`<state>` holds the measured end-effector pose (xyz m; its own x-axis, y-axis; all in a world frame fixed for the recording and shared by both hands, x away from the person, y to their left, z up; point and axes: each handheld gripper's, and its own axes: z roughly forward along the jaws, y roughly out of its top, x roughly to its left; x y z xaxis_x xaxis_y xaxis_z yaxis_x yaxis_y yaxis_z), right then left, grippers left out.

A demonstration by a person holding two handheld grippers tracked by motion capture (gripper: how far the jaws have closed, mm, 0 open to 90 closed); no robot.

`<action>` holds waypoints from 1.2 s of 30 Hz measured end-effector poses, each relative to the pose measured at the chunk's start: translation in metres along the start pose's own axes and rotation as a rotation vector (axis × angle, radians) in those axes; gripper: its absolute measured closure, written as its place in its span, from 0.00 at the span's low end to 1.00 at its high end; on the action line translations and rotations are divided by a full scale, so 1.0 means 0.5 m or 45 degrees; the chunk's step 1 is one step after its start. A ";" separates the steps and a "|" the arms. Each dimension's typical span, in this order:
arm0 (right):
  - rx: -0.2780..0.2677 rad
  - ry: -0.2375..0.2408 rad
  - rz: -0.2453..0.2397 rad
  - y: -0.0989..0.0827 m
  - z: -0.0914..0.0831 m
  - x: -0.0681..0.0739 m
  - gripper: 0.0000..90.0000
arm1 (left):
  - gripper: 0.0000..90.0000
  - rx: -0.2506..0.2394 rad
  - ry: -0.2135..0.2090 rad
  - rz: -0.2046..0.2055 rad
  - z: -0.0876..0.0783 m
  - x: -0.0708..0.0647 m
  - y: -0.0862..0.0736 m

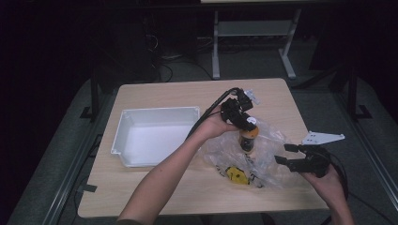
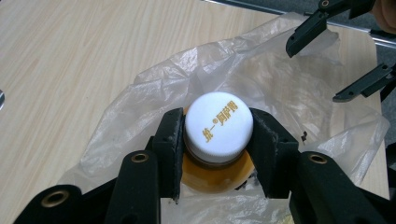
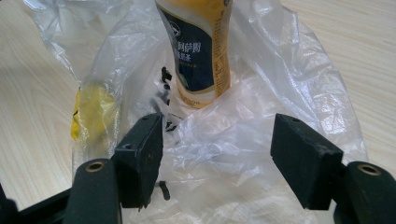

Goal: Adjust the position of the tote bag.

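Left gripper point(image 2: 218, 140) fingers clench the bottle point(image 1: 248, 138) cap inside the plastic bag point(image 1: 263, 154); right gripper point(image 3: 217, 154) fingers released beside the bag.

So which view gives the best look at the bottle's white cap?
The left gripper view: the white cap faces the camera, gold lettering readable, with the left gripper closed on its sides. In the high view the gripper covers the bottle's top. The right gripper view cuts off the bottle above its label.
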<state>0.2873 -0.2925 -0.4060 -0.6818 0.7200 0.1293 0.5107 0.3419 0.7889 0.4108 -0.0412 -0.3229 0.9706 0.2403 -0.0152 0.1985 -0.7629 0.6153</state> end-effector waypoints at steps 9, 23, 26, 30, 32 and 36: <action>0.000 -0.002 -0.002 -0.002 -0.001 0.000 0.37 | 0.65 -0.005 -0.002 -0.007 0.000 0.000 0.000; -0.012 -0.017 0.001 -0.006 -0.002 -0.004 0.36 | 0.65 0.001 0.006 -0.021 0.000 -0.002 0.002; -0.008 -0.018 0.001 -0.006 -0.002 -0.004 0.36 | 0.65 0.005 0.008 -0.022 0.000 -0.002 0.003; -0.010 -0.020 0.003 -0.006 -0.003 -0.005 0.36 | 0.65 0.011 0.009 -0.031 0.000 -0.003 0.004; -0.015 -0.029 0.003 -0.007 -0.004 -0.005 0.36 | 0.65 0.014 0.012 -0.032 -0.001 -0.003 0.005; -0.024 -0.028 0.002 -0.006 -0.005 -0.005 0.36 | 0.65 0.020 0.012 -0.033 -0.002 -0.005 0.005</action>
<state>0.2860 -0.2971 -0.4073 -0.6689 0.7340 0.1174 0.5019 0.3295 0.7997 0.4088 -0.0431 -0.3204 0.9638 0.2656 -0.0238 0.2259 -0.7656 0.6024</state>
